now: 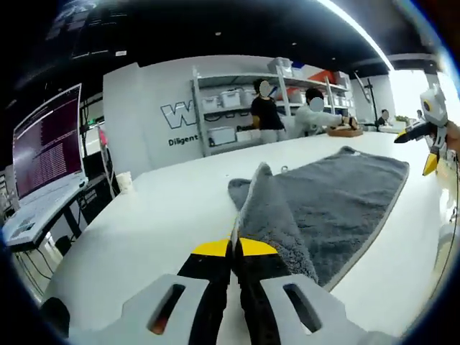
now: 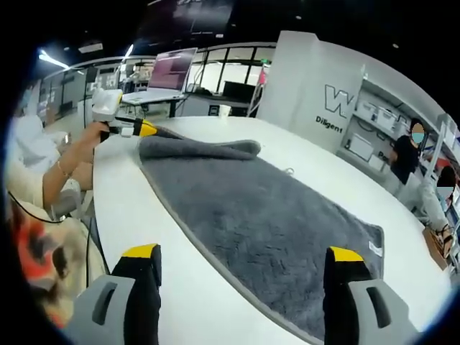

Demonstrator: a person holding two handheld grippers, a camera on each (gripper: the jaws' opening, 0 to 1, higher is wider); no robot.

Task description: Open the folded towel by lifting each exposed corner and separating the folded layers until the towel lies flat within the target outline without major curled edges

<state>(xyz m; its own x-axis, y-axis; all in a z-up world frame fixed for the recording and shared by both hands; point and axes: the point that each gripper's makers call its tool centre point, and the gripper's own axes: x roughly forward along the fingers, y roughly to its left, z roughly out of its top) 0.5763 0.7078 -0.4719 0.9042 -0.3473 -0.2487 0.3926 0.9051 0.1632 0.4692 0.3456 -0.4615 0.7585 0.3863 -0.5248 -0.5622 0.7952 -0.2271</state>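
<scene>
Left gripper (image 1: 235, 251) pinched shut on lifted corner of grey towel (image 2: 259, 215). Towel spread on white surface (image 2: 215, 302). Right gripper (image 2: 244, 262) wide open, empty, above towel's near edge.

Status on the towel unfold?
Left tool shut on towel end, lifted. Right tool open, empty, above near edge. Far end folded over; rest flat on table. Nothing in the way.

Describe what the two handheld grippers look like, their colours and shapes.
Each gripper has two black jaws capped with yellow tips, rising from light grey moulded bases with slotted openings. The left gripper shows orange inside its slots. The right gripper has the same black jaws, yellow tips and grey bases. Seen from the right gripper view, the left gripper has a pale body. A thin black cable runs near the person's arm.
</scene>
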